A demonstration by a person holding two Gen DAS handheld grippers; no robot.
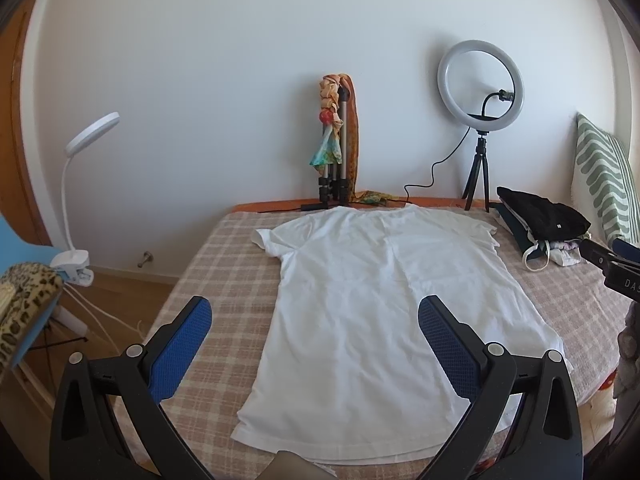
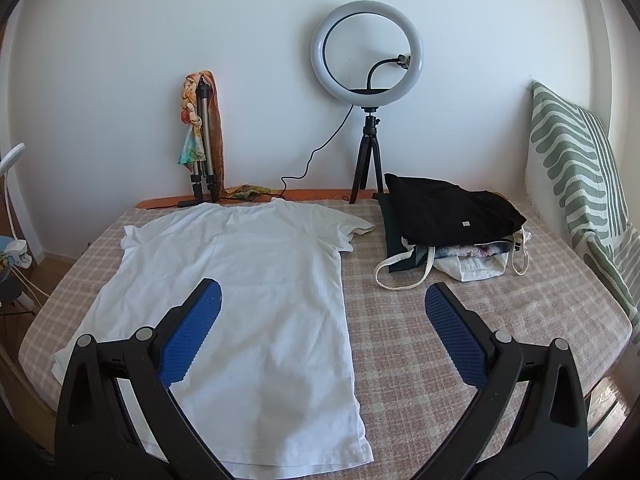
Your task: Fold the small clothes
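Note:
A white T-shirt [image 1: 360, 300] lies flat and spread out on the checked bed cover [image 1: 224, 264], hem toward me, collar toward the wall. It also shows in the right wrist view [image 2: 240, 280]. My left gripper [image 1: 316, 312] is open and empty, hovering above the shirt's lower left part. My right gripper [image 2: 324, 300] is open and empty, above the shirt's lower right edge. The tip of the right gripper shows at the right edge of the left wrist view [image 1: 612, 260].
A pile of dark and light clothes with a tote bag [image 2: 452, 224] sits right of the shirt. A ring light on a tripod [image 2: 366, 64] and a folded tripod with scarves [image 2: 202, 136] stand at the wall. A striped cushion [image 2: 580, 172] leans at the right. A clip lamp [image 1: 76, 200] stands on the left.

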